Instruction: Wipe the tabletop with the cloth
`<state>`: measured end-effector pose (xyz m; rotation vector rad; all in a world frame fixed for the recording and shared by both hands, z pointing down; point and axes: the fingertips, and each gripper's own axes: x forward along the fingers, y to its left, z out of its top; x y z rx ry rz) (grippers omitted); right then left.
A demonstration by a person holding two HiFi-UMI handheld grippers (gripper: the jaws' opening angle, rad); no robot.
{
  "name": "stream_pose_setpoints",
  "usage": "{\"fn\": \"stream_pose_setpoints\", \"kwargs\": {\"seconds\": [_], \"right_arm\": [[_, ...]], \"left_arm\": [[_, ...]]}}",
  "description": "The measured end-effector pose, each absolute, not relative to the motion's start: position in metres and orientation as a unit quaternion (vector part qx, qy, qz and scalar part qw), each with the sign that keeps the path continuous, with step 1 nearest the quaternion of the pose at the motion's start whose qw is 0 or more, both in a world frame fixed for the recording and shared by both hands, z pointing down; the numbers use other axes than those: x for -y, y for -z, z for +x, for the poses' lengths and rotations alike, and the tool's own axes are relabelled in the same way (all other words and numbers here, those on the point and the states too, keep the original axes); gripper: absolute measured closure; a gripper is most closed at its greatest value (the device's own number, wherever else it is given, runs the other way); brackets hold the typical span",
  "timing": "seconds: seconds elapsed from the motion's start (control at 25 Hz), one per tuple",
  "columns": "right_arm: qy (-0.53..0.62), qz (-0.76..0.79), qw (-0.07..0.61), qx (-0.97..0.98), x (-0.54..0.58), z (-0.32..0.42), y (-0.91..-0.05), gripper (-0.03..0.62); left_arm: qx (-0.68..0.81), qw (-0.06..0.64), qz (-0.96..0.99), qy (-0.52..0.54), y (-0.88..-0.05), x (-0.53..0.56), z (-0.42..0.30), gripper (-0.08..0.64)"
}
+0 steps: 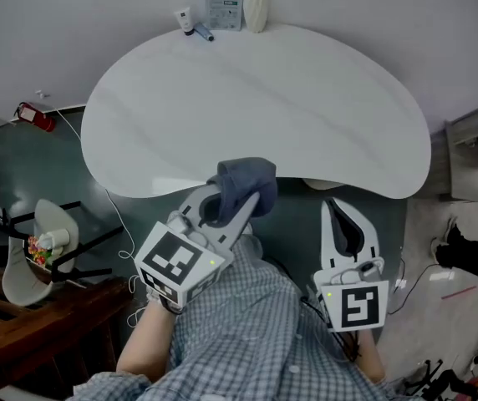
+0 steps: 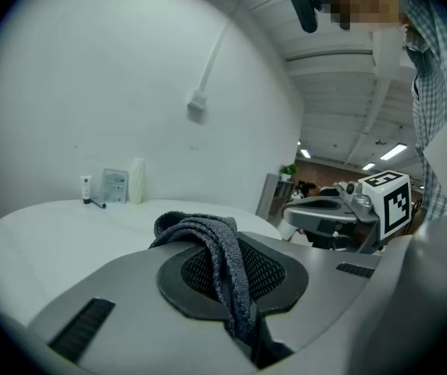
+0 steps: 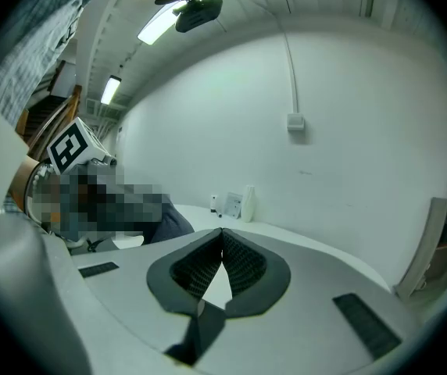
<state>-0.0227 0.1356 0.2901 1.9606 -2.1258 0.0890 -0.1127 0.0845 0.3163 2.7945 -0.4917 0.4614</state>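
Observation:
A white kidney-shaped tabletop point(image 1: 256, 98) fills the middle of the head view. My left gripper point(image 1: 241, 203) hangs at its near edge, shut on a dark blue-grey cloth point(image 1: 243, 178) bunched at the jaw tips. In the left gripper view the cloth point(image 2: 196, 226) drapes over the pads, pinched between the jaws, with the table point(image 2: 67, 225) beyond. My right gripper point(image 1: 336, 211) hovers just off the near edge to the right, apart from the cloth. Its tips point(image 3: 222, 234) meet with nothing between them.
A small tube point(image 1: 184, 17), a pen point(image 1: 203, 32), a card point(image 1: 224, 10) and a white ribbed vase point(image 1: 256, 4) stand at the table's far edge by the wall. On the floor to the left are a chair point(image 1: 43, 249) and a red object point(image 1: 35, 117). Shelving point(image 1: 477, 153) stands right.

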Motion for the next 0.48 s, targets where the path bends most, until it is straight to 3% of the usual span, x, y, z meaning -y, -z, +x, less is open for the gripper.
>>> {"fn": "stream_pose_setpoints", "kwargs": {"seconds": [0.48], "right_arm": [[-0.059,0.702,0.152,0.693,-0.088,0.004,-0.307,0.583]], "left_arm": [[0.095,0.137,0.969,-0.182,-0.344,-0.033,-0.069,0.528]]}}
